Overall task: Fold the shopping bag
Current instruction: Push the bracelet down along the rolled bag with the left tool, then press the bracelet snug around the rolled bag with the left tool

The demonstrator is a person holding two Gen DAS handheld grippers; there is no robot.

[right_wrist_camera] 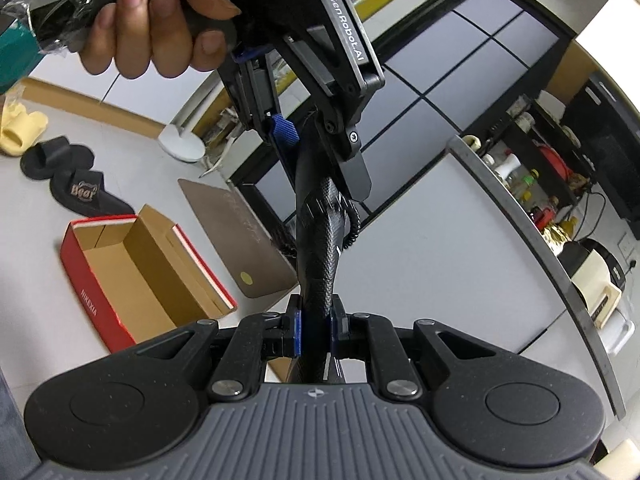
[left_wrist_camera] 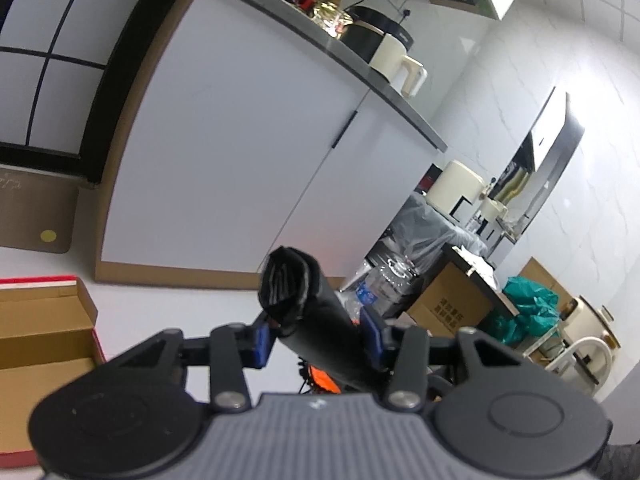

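Kitchen floor and white cabinets (left_wrist_camera: 224, 152) form the backdrop, with the black shopping bag (right_wrist_camera: 320, 248) gathered into a narrow bundle in mid-air: the right gripper (right_wrist_camera: 316, 330) has its blue pads pressed together on its lower part, while the left gripper (right_wrist_camera: 298, 136), held by a hand (right_wrist_camera: 152, 20), pinches the upper part. In my judgement the fold goes best if both grips keep the bundle taut and aligned while one end is brought over toward the other, avoiding twist. Legible writing: "GenRobot.AI" on the left gripper, "NIKEXIA" on the red shoebox (right_wrist_camera: 132, 268), "Bear" on a black slipper (right_wrist_camera: 86, 196).
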